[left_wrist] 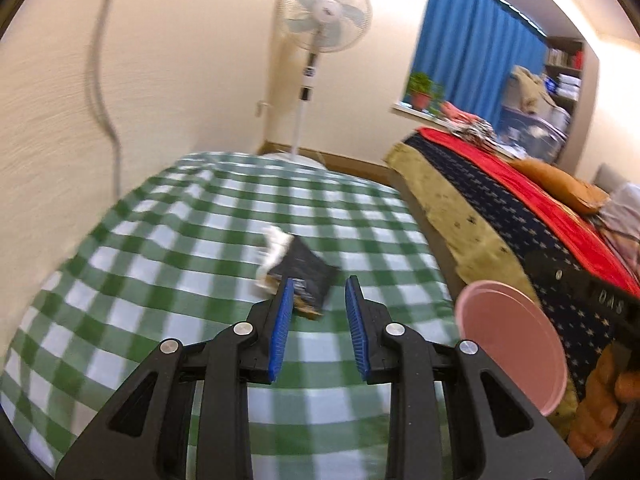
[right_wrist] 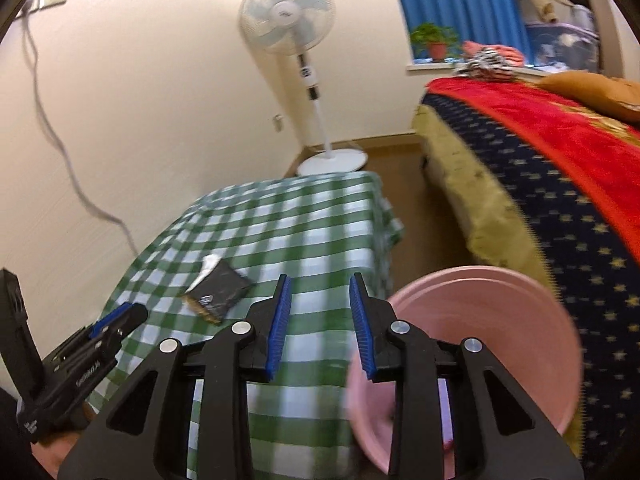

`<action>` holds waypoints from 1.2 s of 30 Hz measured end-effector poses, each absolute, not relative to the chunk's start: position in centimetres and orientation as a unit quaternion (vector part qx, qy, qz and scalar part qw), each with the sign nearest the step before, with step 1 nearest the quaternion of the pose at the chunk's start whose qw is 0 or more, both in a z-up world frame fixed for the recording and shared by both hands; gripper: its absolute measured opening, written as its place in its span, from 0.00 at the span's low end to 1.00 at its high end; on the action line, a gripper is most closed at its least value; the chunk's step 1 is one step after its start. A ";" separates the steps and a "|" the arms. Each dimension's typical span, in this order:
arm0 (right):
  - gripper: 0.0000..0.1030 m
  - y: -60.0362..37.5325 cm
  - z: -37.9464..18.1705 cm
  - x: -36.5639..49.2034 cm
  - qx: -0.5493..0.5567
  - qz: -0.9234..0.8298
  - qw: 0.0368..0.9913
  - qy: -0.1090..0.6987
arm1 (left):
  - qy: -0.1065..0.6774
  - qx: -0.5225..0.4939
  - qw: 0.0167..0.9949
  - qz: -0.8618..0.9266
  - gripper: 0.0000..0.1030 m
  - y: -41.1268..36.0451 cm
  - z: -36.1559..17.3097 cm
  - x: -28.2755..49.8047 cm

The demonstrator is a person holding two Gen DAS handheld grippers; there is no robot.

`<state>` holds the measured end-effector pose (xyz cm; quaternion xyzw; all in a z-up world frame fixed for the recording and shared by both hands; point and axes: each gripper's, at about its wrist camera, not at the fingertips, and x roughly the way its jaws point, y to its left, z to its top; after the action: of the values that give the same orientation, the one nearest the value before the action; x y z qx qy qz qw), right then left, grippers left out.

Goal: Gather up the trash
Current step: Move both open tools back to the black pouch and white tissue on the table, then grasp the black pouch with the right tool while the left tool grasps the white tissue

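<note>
though both views are motion-blurred, layout is readable. bed point(right_wrist: 560, 184) on the right side, navy star-pattern cover with a red blanket on top, orange pillow point(left_wrist: 560, 184) at its far end. tabletop point(left_wrist: 200, 240) under a green-and-white check cloth sits beside the bed, against the cream wall. white pedestal fan point(right_wrist: 288, 12) stands on the floor past the tabletop's far end. blue curtain point(left_wrist: 476, 44) behind it, small potted plant point(right_wrist: 436, 40) on the sill.

pink basin point(right_wrist: 480, 312) is at the tabletop's bed-side edge, low right in both views; can't tell whether it rests on anything or is held up. right tool's right finger overlaps its rim in the right wrist view, contact unclear.

trash: black wrapper point(left_wrist: 308, 276) lies flat on the check cloth with a crumpled white tissue point(left_wrist: 276, 248) touching its far side.

left tool point(left_wrist: 318, 296): blue pads parted, nothing between them, released; wrapper is just ahead of its left pad. it also shows low left in the right wrist view.

right tool point(right_wrist: 320, 292): pads parted, gap empty, released; wrapper is off to its left.
</note>
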<state>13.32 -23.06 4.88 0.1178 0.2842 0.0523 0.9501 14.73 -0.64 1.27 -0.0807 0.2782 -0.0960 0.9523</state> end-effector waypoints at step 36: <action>0.51 -7.3 -3.8 23.2 -0.063 0.120 0.905 0.403 | 0.294 -0.181 0.938 -0.010 0.26 7.3 -2.7 18.8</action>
<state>23.23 -7.31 -3.83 -0.0633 0.4025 0.1204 0.9053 18.82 7.29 -2.66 -0.1812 0.2940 -0.0097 0.9384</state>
